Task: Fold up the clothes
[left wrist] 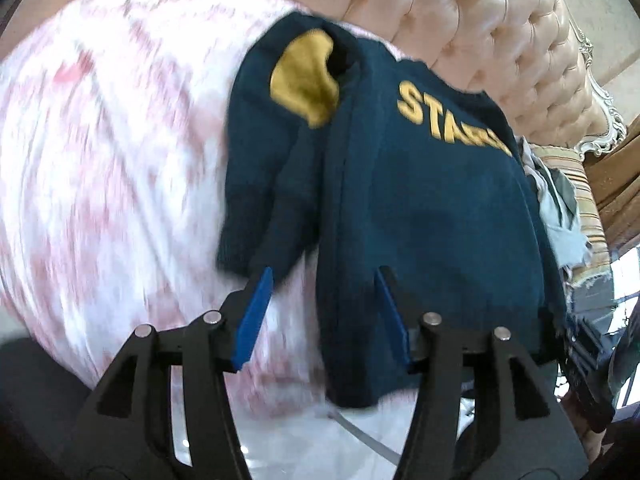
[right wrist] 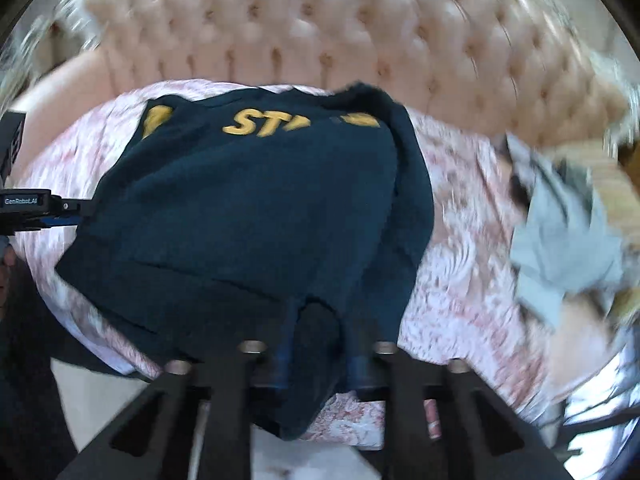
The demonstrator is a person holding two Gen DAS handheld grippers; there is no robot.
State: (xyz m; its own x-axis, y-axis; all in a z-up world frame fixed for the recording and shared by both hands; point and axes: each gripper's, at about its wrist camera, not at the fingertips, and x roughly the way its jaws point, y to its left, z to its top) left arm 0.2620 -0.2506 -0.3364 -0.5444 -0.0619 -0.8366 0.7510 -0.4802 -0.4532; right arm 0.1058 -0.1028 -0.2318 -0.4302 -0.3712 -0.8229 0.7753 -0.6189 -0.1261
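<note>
Left wrist view is showing a bed (left wrist: 100, 160) covered in a pink and white patterned sheet, filling most of the picture, with a tufted cream headboard (left wrist: 500, 32) standing along its far edge. A navy sweatshirt (left wrist: 420, 200) with yellow lettering is lying on the sheet, reaching from near the headboard down to the bed's near edge, where its hem is hanging slightly over. One sleeve is lying folded across the body on the left, showing a yellow patch. A loose pile of grey and striped clothes (left wrist: 560, 200) is sitting toward the bed's right edge, beside the sweatshirt.

The left gripper (left wrist: 324, 280) is hovering over the sweatshirt's near left side with its blue fingers (left wrist: 256, 316) spread moderately wide, and nothing is being pinched between them.

Right wrist view is blurred, showing the same sweatshirt (right wrist: 248, 208) from the near edge of the bed (right wrist: 472, 280). The right gripper (right wrist: 320, 308) is sitting at the hem with its fingers drawn narrow, and a fold of navy fabric seems to be gripped between them, though the blur is making this uncertain.
</note>
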